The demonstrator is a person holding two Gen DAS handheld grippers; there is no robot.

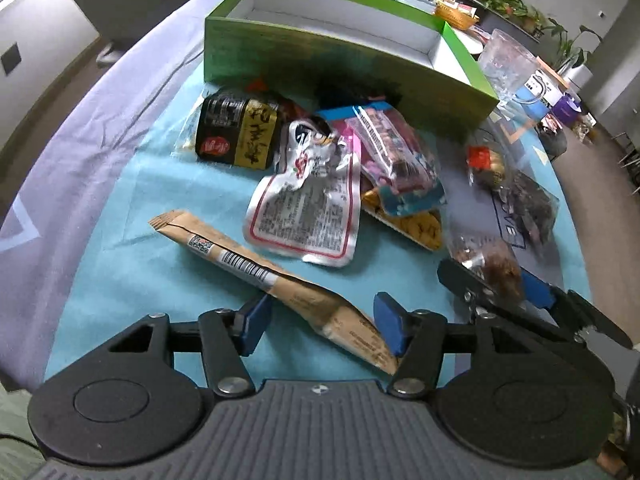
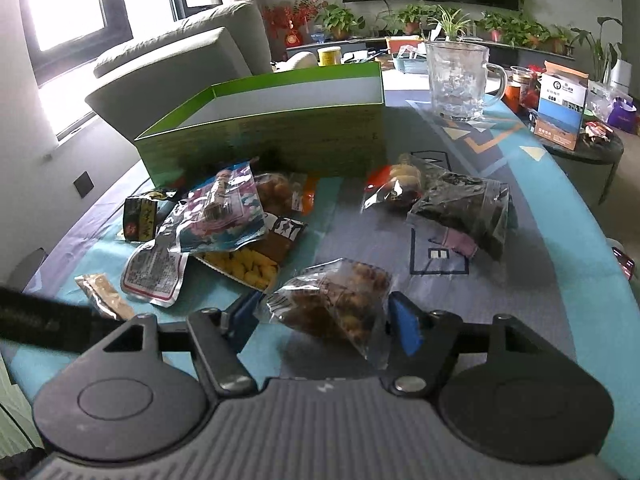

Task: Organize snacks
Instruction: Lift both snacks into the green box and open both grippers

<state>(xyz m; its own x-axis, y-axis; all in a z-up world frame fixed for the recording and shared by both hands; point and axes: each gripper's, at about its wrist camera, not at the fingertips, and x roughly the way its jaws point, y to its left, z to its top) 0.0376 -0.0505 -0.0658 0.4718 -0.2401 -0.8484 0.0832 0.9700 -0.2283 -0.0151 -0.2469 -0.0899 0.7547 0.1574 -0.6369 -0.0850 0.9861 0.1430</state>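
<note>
- Two handheld grippers work over a table covered with a blue and grey cloth (image 1: 132, 248); the snacks lie loose on it in front of a green box.
- Left gripper (image 1: 320, 320): jaws spread, straddling the near end of a long brown paper packet (image 1: 256, 268) that lies flat on the cloth; its right pad looks to touch the packet, the left pad stands clear.
- Right gripper (image 2: 324, 320): jaws set either side of a clear bag of brown nuts (image 2: 340, 300); whether the pads press it cannot be told.
- Middle ground: a silver pouch with red-bordered print (image 1: 308, 212), a pink and blue packet (image 1: 396, 160) lying on a tray of yellow snacks (image 2: 244, 270), and a black and yellow packet (image 1: 236, 136), heaped close together.
- To the right, apart from the heap: a dark seaweed-like bag (image 2: 460, 208).
- Beyond: the open green box (image 1: 340, 60), its white interior bare where visible.
- Farthest: a clear glass mug (image 2: 458, 80) on the cloth.
</note>
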